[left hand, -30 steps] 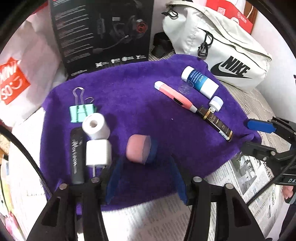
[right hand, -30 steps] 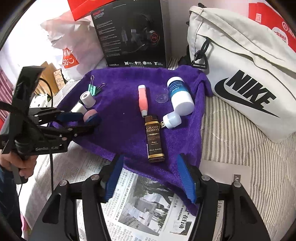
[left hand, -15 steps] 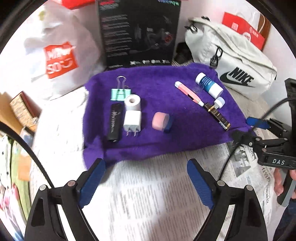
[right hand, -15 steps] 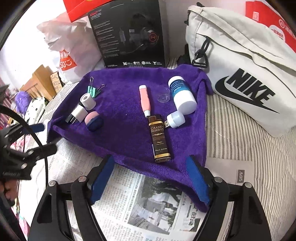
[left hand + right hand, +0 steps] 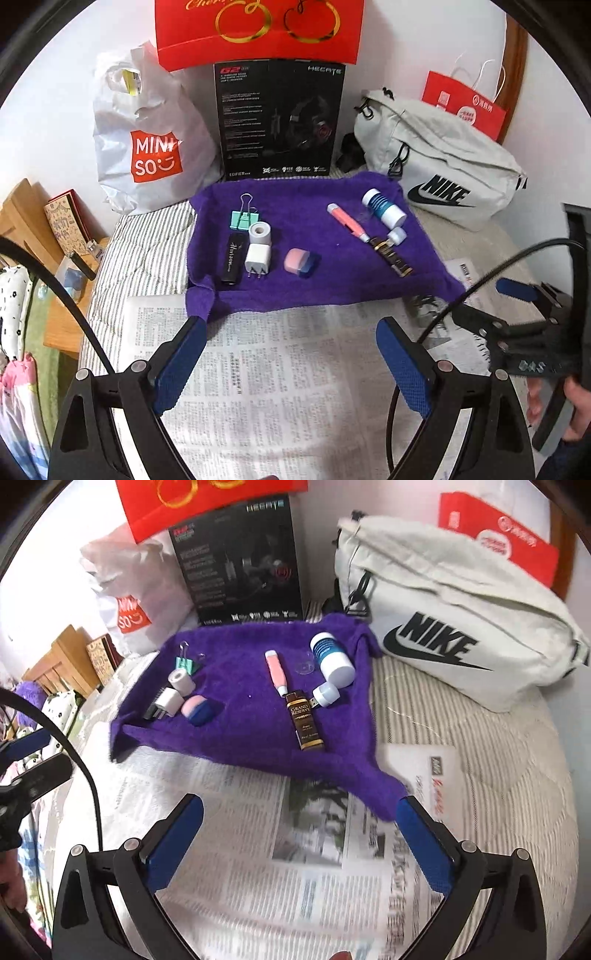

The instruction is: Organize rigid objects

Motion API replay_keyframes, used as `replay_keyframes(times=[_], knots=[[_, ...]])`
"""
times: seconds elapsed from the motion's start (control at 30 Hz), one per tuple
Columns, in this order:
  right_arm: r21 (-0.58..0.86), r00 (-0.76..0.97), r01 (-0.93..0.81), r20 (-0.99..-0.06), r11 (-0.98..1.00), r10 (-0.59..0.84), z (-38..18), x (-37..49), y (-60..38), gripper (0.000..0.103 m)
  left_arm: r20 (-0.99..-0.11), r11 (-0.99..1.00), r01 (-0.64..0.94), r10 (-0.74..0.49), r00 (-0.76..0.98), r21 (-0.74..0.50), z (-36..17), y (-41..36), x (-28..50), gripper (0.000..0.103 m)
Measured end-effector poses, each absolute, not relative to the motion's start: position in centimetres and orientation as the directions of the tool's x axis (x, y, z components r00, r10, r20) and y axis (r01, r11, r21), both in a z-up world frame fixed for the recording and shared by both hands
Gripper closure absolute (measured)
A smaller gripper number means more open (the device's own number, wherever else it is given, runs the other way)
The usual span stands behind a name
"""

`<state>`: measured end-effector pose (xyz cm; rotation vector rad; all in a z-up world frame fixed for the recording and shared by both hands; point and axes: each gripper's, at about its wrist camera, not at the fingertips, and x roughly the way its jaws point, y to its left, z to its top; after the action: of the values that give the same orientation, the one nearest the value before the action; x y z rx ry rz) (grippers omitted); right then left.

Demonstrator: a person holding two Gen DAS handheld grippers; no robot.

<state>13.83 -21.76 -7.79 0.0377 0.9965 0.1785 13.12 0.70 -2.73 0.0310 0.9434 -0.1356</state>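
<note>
A purple towel (image 5: 325, 284) (image 5: 251, 734) holds small objects. On its left lie a green binder clip (image 5: 242, 218), a white tape roll (image 5: 260, 232), a black lighter (image 5: 234, 263), a white charger plug (image 5: 258, 259) and a pink-and-blue case (image 5: 301, 261) (image 5: 199, 708). On its right lie a pink pen (image 5: 347, 222) (image 5: 277, 672), a blue-and-white bottle (image 5: 383, 207) (image 5: 330, 659), a white cap (image 5: 325, 695) and a brown Grand Reserve tube (image 5: 392, 255) (image 5: 304, 720). My left gripper (image 5: 290, 362) is open and empty over newspaper. My right gripper (image 5: 299, 838) is open and empty too.
Newspaper (image 5: 280, 376) covers the striped bed in front of the towel. Behind stand a white Miniso bag (image 5: 147, 140), a black headset box (image 5: 279, 118), a white Nike bag (image 5: 439, 173) and red paper bags (image 5: 258, 29). A wooden stand (image 5: 37, 229) is at the left.
Both grippers have pulled back from the towel and opened wider. The left gripper left the pink-and-blue case on the towel beside the charger plug.
</note>
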Motion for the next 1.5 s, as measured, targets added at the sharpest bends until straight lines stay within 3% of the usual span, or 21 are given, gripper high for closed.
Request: replay_keyframes(times=[0.2,1.5], knots=[[0.123,0.561,-0.118,-0.810,0.985,0.168,-5.6,11.0,-22.7,0.000,-0.802,0.990,0.110,-0.134,0.582,-0.085,-2.4,0.4,11.9,0.010],[0.066,0.591,-0.080,-0.800,0.995,0.101,-4.3,8.8,-23.7,0.000,-0.816,0.995,0.098,-0.070,0.573,-0.016,-1.7,-0.6,10.0,0.010]])
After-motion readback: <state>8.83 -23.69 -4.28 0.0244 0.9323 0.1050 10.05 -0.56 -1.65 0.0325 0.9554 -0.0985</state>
